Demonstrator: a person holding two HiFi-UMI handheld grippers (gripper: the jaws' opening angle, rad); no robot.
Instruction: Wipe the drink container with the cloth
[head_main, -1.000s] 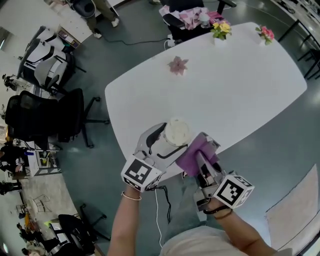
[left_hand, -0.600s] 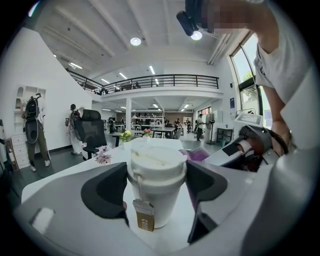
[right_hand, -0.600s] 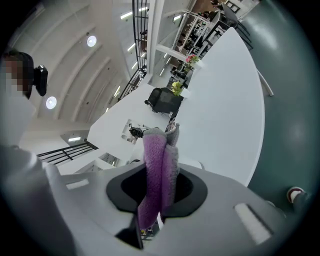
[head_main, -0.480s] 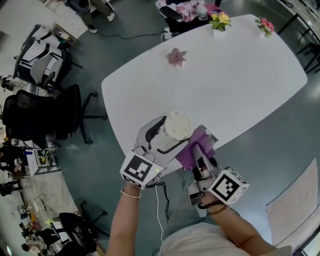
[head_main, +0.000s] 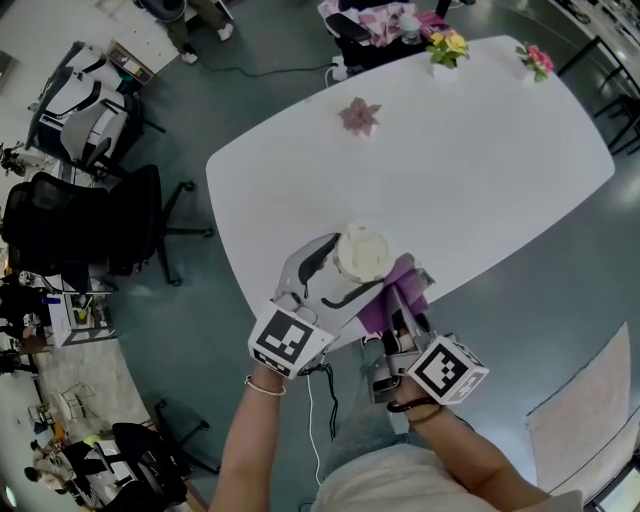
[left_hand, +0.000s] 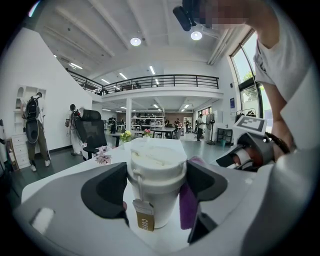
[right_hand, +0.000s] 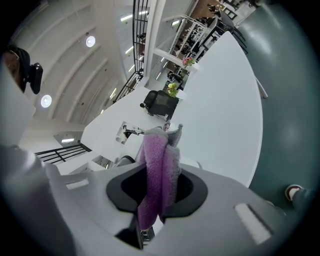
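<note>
A white paper drink cup (head_main: 362, 254) with a white lid stands near the front edge of the white table (head_main: 470, 170). My left gripper (head_main: 340, 268) is shut on the cup (left_hand: 154, 186), one dark pad on each side; a brown tag hangs on the cup's front. My right gripper (head_main: 402, 297) is shut on a purple cloth (head_main: 392, 297), which sits just right of the cup. In the right gripper view the folded cloth (right_hand: 158, 170) stands pinched between the jaws. In the left gripper view the cloth (left_hand: 188, 202) hangs against the cup's right side.
A pink paper flower (head_main: 357, 116) lies at the table's far left. Yellow flowers (head_main: 446, 45) and pink flowers (head_main: 537, 60) stand at the far edge. Black office chairs (head_main: 95, 225) stand on the floor to the left. A cable (head_main: 316, 420) hangs below the left gripper.
Both grippers, with cup and cloth, have shifted slightly right and farther onto the table. The right hand's marker cube has drawn closer to the left one. Both grips are unchanged.
</note>
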